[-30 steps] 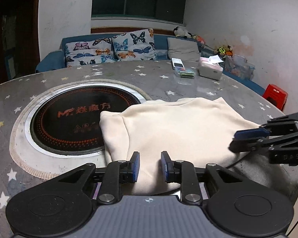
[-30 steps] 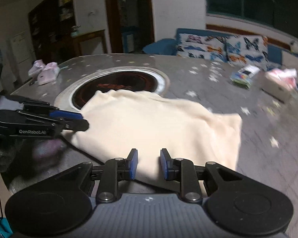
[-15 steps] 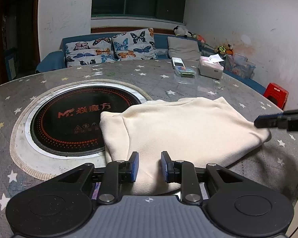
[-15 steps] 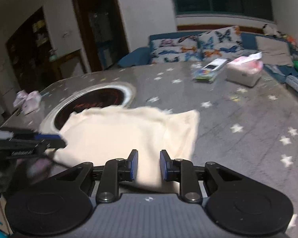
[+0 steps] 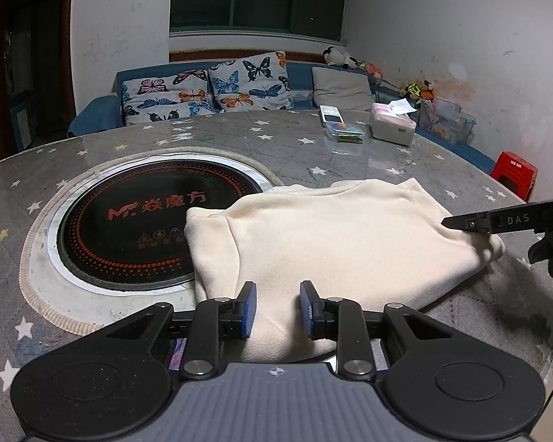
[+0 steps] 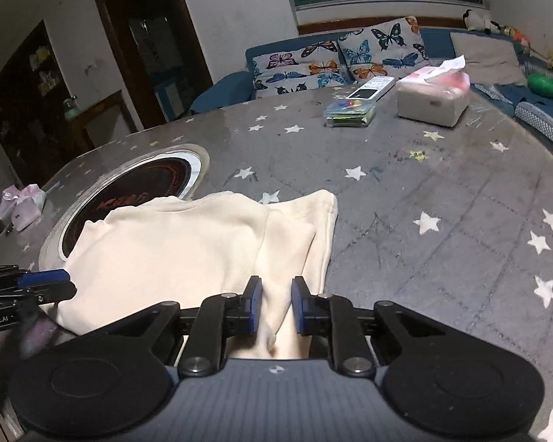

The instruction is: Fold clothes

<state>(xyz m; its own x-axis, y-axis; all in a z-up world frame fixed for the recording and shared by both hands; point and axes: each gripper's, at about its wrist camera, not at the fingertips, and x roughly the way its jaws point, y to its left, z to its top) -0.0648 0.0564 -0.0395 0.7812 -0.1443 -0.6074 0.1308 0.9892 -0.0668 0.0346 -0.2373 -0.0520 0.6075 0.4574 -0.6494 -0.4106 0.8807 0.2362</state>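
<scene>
A cream fleece garment lies folded on the grey star-patterned table, its left part over the rim of a round black hob. At the garment's near edge my left gripper is shut on the cloth, which fills the gap between its blue pads. The right wrist view shows the same left gripper at the garment's left corner. My right gripper is at the near right corner, its jaws closing on a fold of cloth that bunches between the pads. From the left wrist view the right gripper reaches in over that corner.
A tissue box, a remote and a small clear packet sit at the table's far side. A pink bundle lies at the left edge. A sofa with butterfly cushions stands behind, a red stool to the right.
My right gripper has swung rightward along the garment's near edge to its right corner, rolled, and its jaws have narrowed on the cloth. The left gripper has not moved.
</scene>
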